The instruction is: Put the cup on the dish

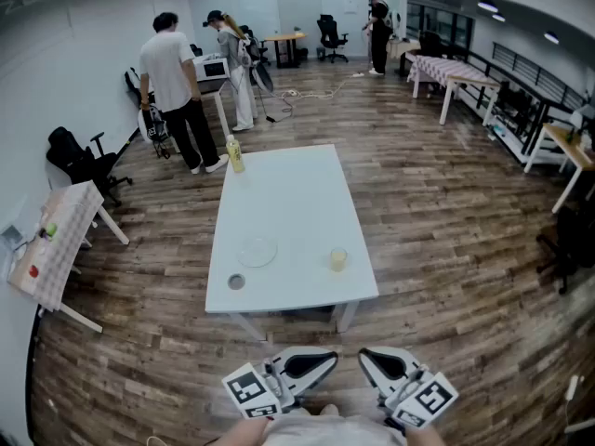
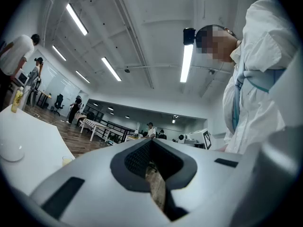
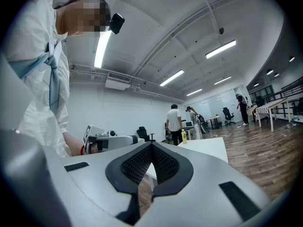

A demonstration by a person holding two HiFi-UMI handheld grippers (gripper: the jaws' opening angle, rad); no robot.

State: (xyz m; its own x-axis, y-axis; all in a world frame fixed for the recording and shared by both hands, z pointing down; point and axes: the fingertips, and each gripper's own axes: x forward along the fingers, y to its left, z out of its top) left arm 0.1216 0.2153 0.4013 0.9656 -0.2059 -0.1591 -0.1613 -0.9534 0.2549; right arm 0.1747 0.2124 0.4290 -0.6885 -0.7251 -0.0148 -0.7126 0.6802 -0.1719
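A small cup [image 1: 338,259] with yellowish contents stands near the front right edge of the white table [image 1: 288,203]. A clear round dish [image 1: 257,251] lies to its left, apart from it. The left gripper view catches the cup [image 2: 67,160] and the dish [image 2: 12,152] at its lower left. Both grippers hang below the table's front edge, close to the person's body. My left gripper [image 1: 327,357] is shut and empty, its jaws [image 2: 151,142] pressed together. My right gripper [image 1: 368,355] is also shut with nothing in it [image 3: 151,146].
A small dark round object [image 1: 236,282] sits at the table's front left corner, and a yellow bottle [image 1: 235,154] at its far left corner. Two people [image 1: 178,82] stand beyond the table. Other tables [image 1: 56,240] and office chairs line the room's edges on the wooden floor.
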